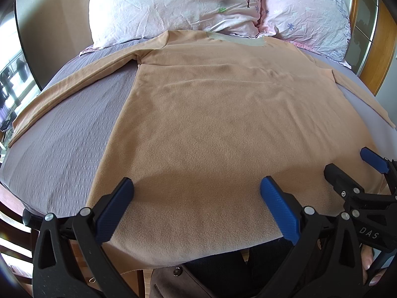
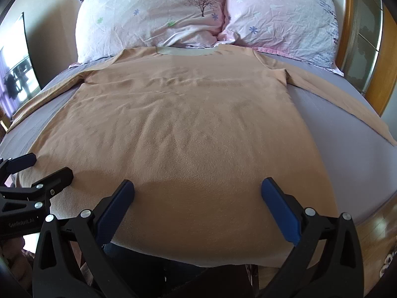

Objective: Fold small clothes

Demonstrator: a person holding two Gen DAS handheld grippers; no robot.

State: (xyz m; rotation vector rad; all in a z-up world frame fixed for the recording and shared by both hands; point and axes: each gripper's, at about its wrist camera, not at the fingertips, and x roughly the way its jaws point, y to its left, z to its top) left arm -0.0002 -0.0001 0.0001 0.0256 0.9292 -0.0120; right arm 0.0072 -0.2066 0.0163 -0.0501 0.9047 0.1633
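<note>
A peach long-sleeved shirt (image 1: 198, 114) lies spread flat on the bed, collar toward the pillows, both sleeves stretched out to the sides, hem hanging over the near edge. It also shows in the right wrist view (image 2: 183, 124). My left gripper (image 1: 196, 188) is open and empty, hovering over the hem's left part. My right gripper (image 2: 197, 188) is open and empty over the hem's right part. The right gripper shows at the right of the left wrist view (image 1: 352, 166), and the left gripper at the left of the right wrist view (image 2: 47, 166).
The bed has a grey-lilac sheet (image 1: 62, 129). Two pink floral pillows (image 2: 153, 17) (image 2: 282, 17) lean at the head. A wooden headboard (image 2: 387, 74) stands at the right. A wall (image 1: 54, 24) and a window are at the left. The person's dark trousers (image 1: 223, 273) are below the hem.
</note>
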